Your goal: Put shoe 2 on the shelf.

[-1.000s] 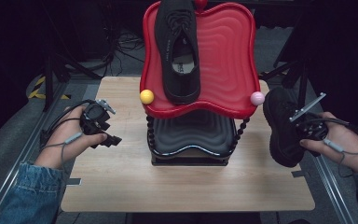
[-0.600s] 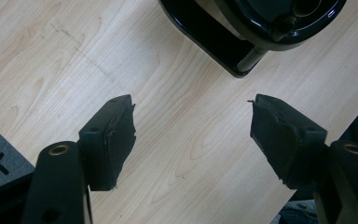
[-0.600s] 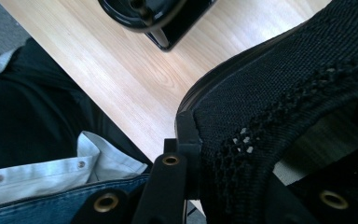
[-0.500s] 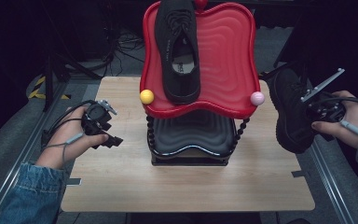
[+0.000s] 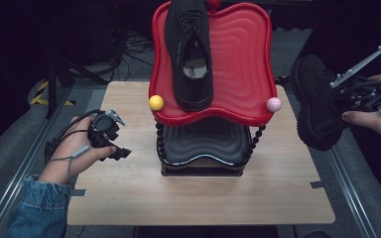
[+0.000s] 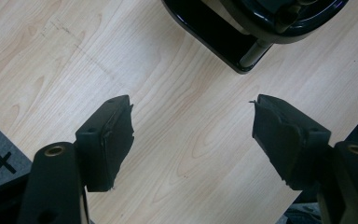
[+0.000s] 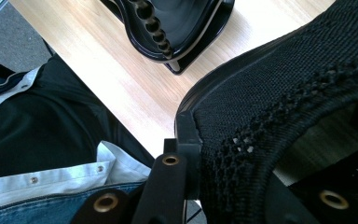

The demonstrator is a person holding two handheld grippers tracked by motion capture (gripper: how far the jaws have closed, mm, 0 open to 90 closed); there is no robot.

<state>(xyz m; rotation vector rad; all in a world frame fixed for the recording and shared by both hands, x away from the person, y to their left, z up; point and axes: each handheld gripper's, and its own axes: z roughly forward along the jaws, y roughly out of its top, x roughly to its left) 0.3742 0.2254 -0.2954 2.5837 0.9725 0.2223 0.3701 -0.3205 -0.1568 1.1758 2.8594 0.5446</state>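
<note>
High view: right hand-held gripper (image 5: pixel 340 96) clenched on second black shoe (image 5: pixel 315 101), carried airborne. Left hand-held gripper (image 5: pixel 110 141) released, idle. Next: set it beside first shoe (image 5: pixel 191 49) on red tray (image 5: pixel 243 59).

Two-tier stand (image 5: pixel 203 148) mid-counter (image 5: pixel 129 198). One shoe (image 5: pixel 191 49) on its top tray (image 5: pixel 243 59). Second shoe (image 5: pixel 317 106) off counter's right edge, in right hand-held gripper (image 5: pixel 345 94). Left hand-held gripper (image 5: pixel 110 139) on counter, left of stand.
</note>
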